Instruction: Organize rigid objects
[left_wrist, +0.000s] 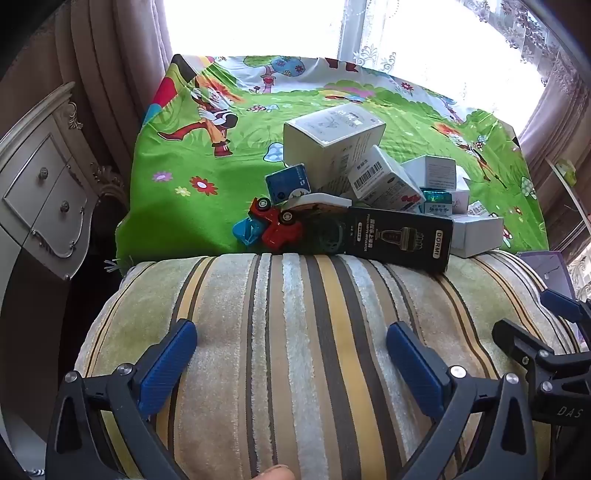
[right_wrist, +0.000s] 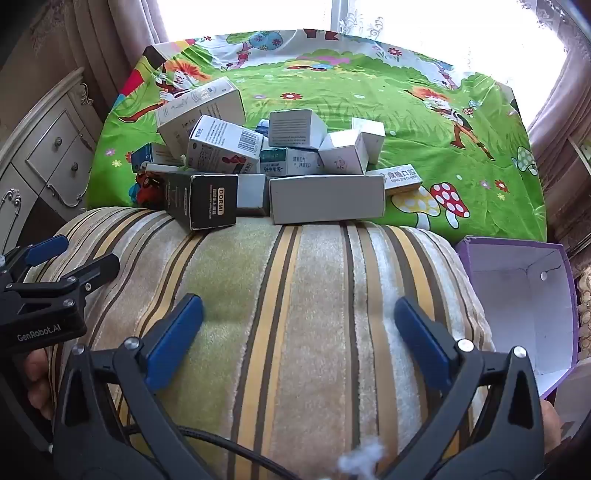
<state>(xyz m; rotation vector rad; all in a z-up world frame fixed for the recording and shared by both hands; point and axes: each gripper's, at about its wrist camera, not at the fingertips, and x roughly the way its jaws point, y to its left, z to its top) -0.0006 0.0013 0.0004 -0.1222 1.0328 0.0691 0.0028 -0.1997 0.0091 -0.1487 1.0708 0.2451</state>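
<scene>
A heap of several small cartons lies on the green cartoon cloth (left_wrist: 207, 155) (right_wrist: 424, 122). Among them are a black DORMI box (left_wrist: 399, 236) (right_wrist: 205, 201), a tall white box (left_wrist: 332, 142) (right_wrist: 201, 109), a barcode box (left_wrist: 380, 181) (right_wrist: 221, 146) and a long grey-white box (right_wrist: 327, 199). A red toy car (left_wrist: 279, 221) and a blue toy (left_wrist: 245, 230) lie at the heap's left. My left gripper (left_wrist: 291, 336) (right_wrist: 75, 253) hangs open over the striped cushion (left_wrist: 288, 314), holding nothing. My right gripper (right_wrist: 299, 310) (left_wrist: 532, 310) is open too, beside it over the cushion (right_wrist: 314, 280).
An open purple box (right_wrist: 524, 295) with a white inside stands at the cushion's right. A carved white cabinet (left_wrist: 44, 192) (right_wrist: 48, 155) stands at the left. Curtains and a bright window close the far side. A hand (right_wrist: 38, 380) shows at the frame edge.
</scene>
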